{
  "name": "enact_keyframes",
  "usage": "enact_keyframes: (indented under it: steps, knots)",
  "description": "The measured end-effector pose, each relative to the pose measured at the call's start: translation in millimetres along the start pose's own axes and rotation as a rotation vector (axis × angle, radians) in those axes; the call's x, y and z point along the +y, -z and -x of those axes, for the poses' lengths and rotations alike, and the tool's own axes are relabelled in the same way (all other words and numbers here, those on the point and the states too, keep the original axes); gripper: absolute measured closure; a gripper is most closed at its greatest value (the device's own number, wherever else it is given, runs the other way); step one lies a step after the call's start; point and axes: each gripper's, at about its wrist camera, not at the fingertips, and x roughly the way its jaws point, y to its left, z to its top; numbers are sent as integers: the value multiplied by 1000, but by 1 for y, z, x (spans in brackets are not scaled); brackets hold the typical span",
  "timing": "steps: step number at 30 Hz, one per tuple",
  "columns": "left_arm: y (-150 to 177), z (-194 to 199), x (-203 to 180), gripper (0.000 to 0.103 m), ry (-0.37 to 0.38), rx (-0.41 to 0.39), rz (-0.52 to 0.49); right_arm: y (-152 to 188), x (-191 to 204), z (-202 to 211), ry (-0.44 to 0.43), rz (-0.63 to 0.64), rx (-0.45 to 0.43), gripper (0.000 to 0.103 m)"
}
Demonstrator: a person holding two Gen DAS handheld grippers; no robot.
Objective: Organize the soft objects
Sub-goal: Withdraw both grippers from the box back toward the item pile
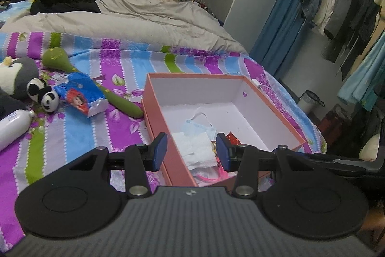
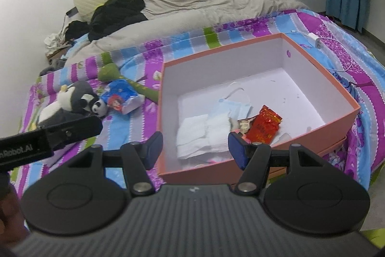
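Both tongs empty. My left gripper (image 1: 191,152) stands about half open, nothing between the pads; my right gripper (image 2: 195,148) a little wider, also bare. Both hang above the near end of the orange box (image 2: 346,122).

Box, centre of both views: a face mask (image 2: 231,107), folded white tissue (image 2: 192,139) and a red packet (image 2: 263,125) lie on its floor, bunched toward the lower edge.

Soft things not yet in, at left of frame: grey penguin plush (image 1: 18,75), small panda (image 1: 49,100) touching it, blue tissue pack (image 1: 80,94), long green plush (image 1: 60,59) lying partly under the pack.

Risks, my judgement: panda and penguin press together, so a pinch may drag both. The pack rests across the green plush; lifting either could tip the other. White bottle (image 1: 13,128) at far left is hard and might get swept in by mistake.

Surface: striped purple-blue bedsheet (image 1: 120,59), soft and yielding; grey duvet (image 1: 144,23) behind. Bedroom, blue curtain (image 1: 281,23) and hanging clothes (image 1: 344,4) upper right.
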Motion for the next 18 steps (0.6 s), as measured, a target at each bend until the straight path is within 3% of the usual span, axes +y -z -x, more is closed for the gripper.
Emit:
enact_keyframes:
  steps: [18]
  knots:
    - [44,90,36,52,-78,-83,68,47,54,33,-73,61,16,40]
